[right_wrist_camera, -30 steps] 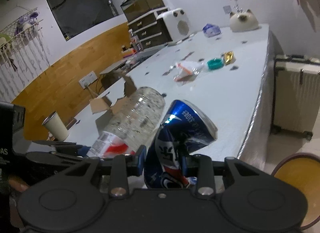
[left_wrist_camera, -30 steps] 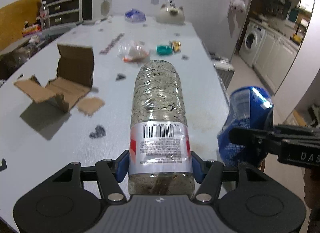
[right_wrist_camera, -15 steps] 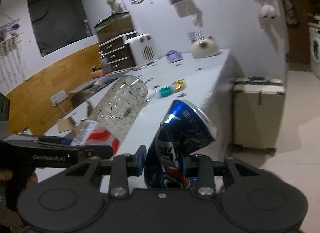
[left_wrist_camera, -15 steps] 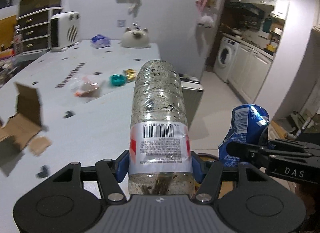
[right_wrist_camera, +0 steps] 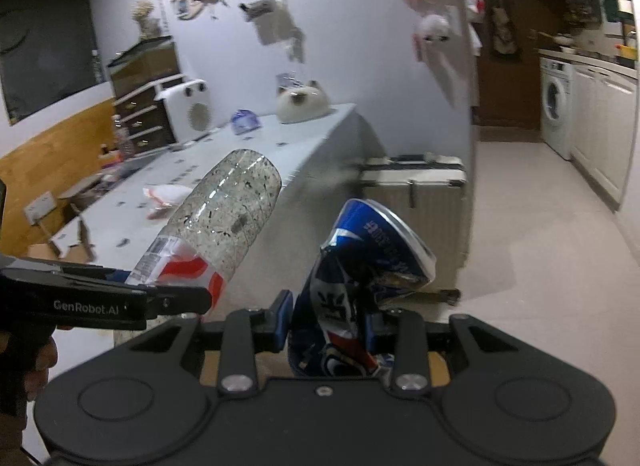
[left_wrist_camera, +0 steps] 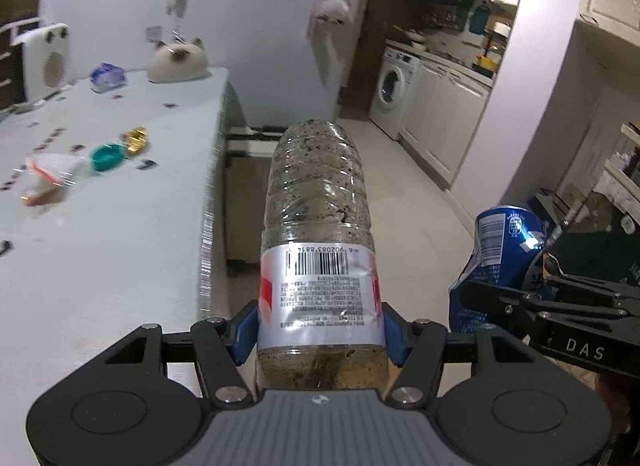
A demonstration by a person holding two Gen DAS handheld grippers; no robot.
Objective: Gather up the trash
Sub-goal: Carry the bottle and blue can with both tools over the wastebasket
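Tools [left_wrist_camera: 320, 330] [right_wrist_camera: 326, 326] marked "DAS" and "GenRobot.AI" clamp bottle [left_wrist_camera: 318, 225], can [right_wrist_camera: 360, 278].

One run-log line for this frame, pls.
left gripper: shut on plastic bottle | right gripper: shut on crushed can | both off white table edge, over floor

Table [left_wrist_camera: 120, 258] left; suitcase [right_wrist_camera: 414, 189] beside it; washing machine [left_wrist_camera: 394, 95] far right.

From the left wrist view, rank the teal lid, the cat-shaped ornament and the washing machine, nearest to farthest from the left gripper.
From the left gripper:
1. Teal lid, on the table, left.
2. Cat-shaped ornament, at the table's far end, left.
3. Washing machine, in the kitchen, right.
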